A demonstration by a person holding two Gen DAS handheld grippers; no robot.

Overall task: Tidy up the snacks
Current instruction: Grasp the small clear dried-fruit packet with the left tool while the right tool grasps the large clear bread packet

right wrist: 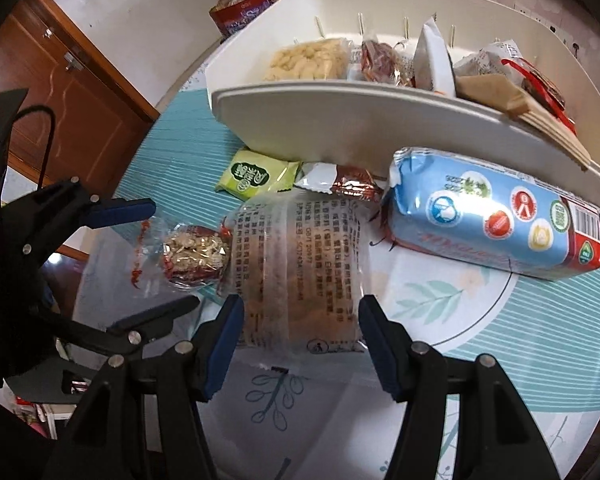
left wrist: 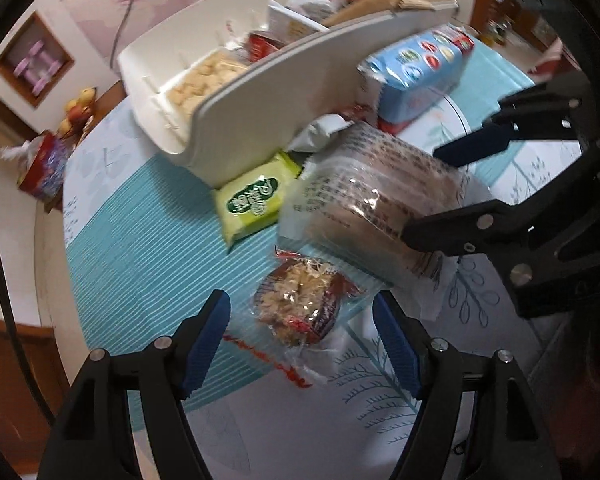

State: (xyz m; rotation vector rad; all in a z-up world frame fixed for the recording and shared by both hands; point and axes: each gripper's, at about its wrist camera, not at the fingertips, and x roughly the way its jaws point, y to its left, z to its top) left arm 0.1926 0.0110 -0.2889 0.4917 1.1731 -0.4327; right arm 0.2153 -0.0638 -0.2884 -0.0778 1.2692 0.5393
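1. On the teal striped tablecloth (right wrist: 172, 160), your loose snacks lie in a cluster in front of the white organizer tray (right wrist: 340, 128): a clear printed packet (right wrist: 296, 256) in the middle, a small nut-topped snack in clear wrap (left wrist: 296, 304) beside it, a green packet (right wrist: 260, 176) against the tray wall, and a light-blue pack (right wrist: 496, 224) along the tray's front.

2. Your right gripper (right wrist: 300, 340) points steeply down with the clear printed packet between its blue pads; the jaws stand part-open, and whether the pads press on the wrapper cannot be told from either view.

3. Your left gripper (left wrist: 300, 344) hovers over the nut-topped snack, jaws apart and opening, the pads clear of the wrapper on both sides.

4. Inside the tray, divided by thin upright pegs, sit a packet of pale puffs (right wrist: 308, 60), a red-wrapped snack (right wrist: 380, 60), a white packet (right wrist: 432, 60) standing on edge, and a brown paper packet (right wrist: 492, 92) at the far end.

5. Beyond the table's edge you see a wooden door (right wrist: 80, 92) and a red snack bag (right wrist: 240, 12).
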